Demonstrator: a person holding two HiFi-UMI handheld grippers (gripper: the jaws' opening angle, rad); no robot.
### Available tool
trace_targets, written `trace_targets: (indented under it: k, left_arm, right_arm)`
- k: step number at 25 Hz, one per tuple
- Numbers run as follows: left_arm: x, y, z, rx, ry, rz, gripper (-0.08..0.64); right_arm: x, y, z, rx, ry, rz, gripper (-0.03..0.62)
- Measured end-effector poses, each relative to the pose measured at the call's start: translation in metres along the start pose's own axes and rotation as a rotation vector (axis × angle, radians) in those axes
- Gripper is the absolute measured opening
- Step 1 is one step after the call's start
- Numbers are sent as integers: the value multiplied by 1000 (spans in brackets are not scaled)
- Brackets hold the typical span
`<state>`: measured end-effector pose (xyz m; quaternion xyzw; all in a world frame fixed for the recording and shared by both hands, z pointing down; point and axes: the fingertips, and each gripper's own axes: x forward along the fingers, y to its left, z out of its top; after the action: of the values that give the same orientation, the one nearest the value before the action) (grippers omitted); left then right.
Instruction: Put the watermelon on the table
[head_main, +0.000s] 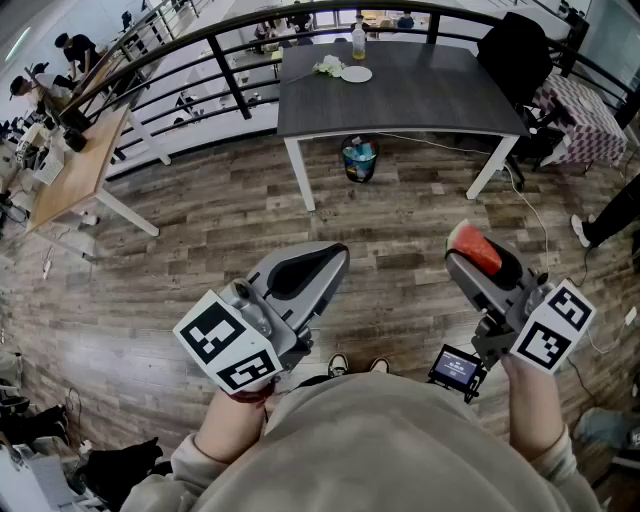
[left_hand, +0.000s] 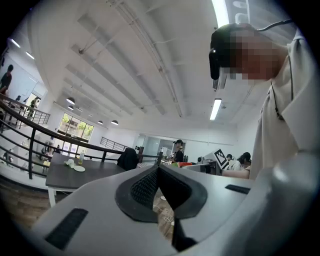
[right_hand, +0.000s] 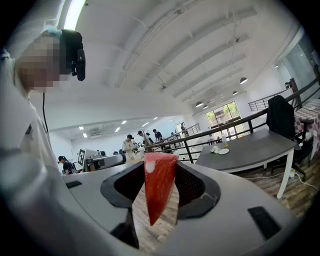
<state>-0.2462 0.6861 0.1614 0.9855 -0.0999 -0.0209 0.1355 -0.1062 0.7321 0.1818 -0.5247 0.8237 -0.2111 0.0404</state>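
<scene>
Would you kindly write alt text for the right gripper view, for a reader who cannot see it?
The right gripper holds a red watermelon wedge between its jaws. Beyond it, to the right, a dark grey table with a white plate stands beside a black railing on a wooden floor.

An open-plan office or lab floor: a dark grey table on wood-look flooring, a black railing just behind it, a pale wooden desk to its left, people at workstations beyond, strip lights overhead.
</scene>
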Motion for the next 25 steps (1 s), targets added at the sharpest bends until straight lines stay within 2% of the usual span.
trace_targets:
  k: [5,13,19,25]
  left_arm:
    - [13,-3,0,-8,-20,-9,3]
    - [29,-4,-4,6,5,-2,3]
    - [77,-13,-19,-2,38,18,3]
    - [98,-23,-28,0,53,13,3]
  right_arm:
    - [-4,-7,-2,-7,-2,3,202]
    - [-20,-13,3,62,-44,33,204]
    - [-49,-55,8,74,-58,37,204]
    - [-66,-71,6,101,-83,59,204]
